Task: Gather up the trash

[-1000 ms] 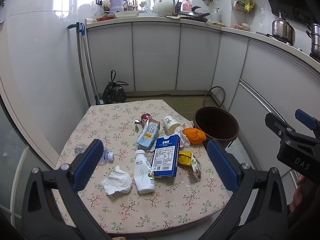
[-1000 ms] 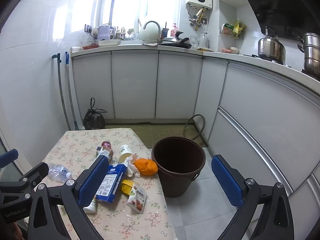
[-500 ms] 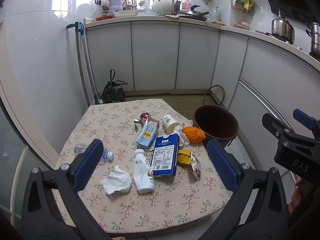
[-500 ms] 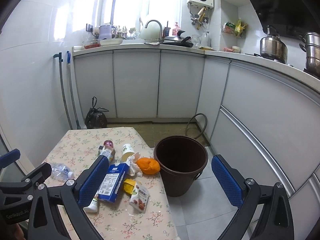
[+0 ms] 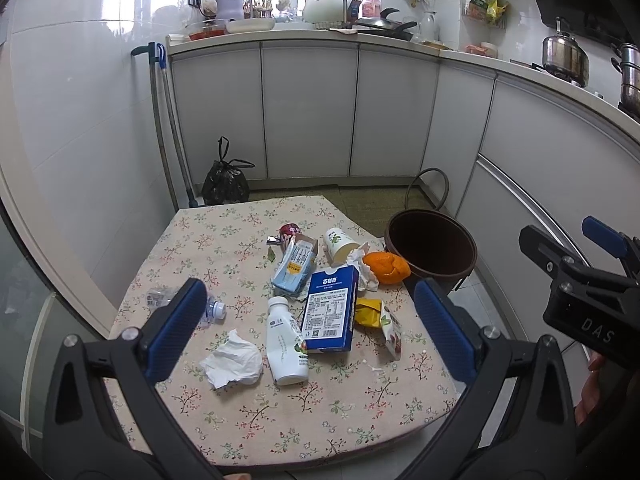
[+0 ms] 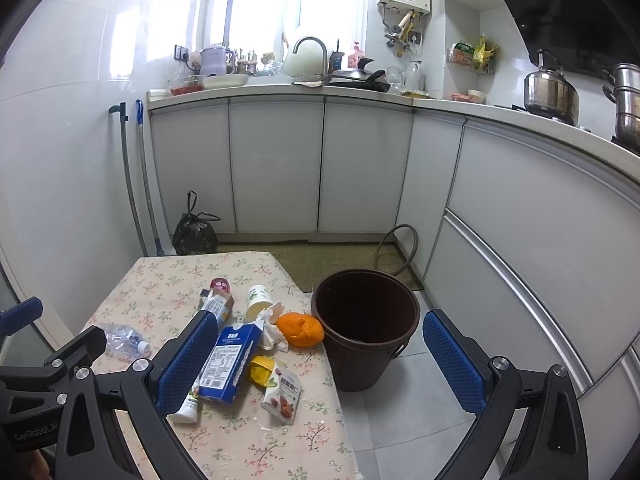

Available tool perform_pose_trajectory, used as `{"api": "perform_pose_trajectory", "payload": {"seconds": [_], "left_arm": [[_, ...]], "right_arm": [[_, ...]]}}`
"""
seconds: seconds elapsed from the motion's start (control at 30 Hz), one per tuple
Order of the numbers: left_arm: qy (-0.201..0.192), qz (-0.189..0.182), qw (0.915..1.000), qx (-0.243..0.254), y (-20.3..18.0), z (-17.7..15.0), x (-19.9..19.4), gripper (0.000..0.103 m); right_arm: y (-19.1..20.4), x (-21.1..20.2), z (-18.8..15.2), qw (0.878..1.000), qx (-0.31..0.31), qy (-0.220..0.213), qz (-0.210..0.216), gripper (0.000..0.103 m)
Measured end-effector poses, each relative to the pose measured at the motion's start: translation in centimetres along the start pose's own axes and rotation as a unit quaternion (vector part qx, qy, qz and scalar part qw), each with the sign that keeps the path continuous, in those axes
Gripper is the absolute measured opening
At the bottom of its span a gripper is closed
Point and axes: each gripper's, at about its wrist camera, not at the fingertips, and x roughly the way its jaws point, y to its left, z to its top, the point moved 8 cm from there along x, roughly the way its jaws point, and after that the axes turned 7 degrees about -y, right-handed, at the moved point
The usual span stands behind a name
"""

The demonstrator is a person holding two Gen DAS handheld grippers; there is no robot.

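1. trash lies scattered over the middle and right part of a table with a floral cloth (image 5: 224,240).
2. a blue carton (image 5: 331,313) lies flat near the centre, label side up, with a white bottle (image 5: 285,347) on its side just beside it on the left.
3. a crumpled white tissue (image 5: 234,364) sits alone toward the near left of the pile.
4. a crushed clear plastic bottle (image 5: 176,300) lies apart at the table's left edge.
5. farther back are a light-blue carton (image 5: 294,266), a small red-topped cup (image 5: 290,231) and a tipped paper cup (image 5: 339,243).
6. an orange peel (image 5: 386,266) rests at the right edge of the table, touching more crumpled tissue.
7. a yellow wrapper (image 5: 367,312) and a snack packet (image 6: 282,394) lie right of the blue carton.
8. a dark brown bucket (image 6: 366,340) stands on the floor just beside the table's right edge, its inside showing no contents.
9. the left gripper (image 5: 310,334) hovers above the near side of the table, fingers spread wide with nothing between them.
10. the right gripper (image 6: 320,360) hangs over the table's right edge and the bucket, also spread wide and holding nothing.
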Motion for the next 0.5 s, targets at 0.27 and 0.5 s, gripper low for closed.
{"api": "perform_pose_trajectory", "payload": {"seconds": [0.27, 0.5], "left_arm": [[0.011, 0.001, 0.9999, -0.001, 0.6, -0.2, 1.4, 0.103], [0.047, 0.01, 0.9987, -0.014, 2.7, -0.5, 4.7, 0.103]], "right_arm": [[0.2, 0.7, 0.1, 1.0, 0.0, 0.004, 0.006, 0.103], [0.4, 2.9, 0.2, 1.0, -0.022, 0.021, 0.004, 0.103]]}}
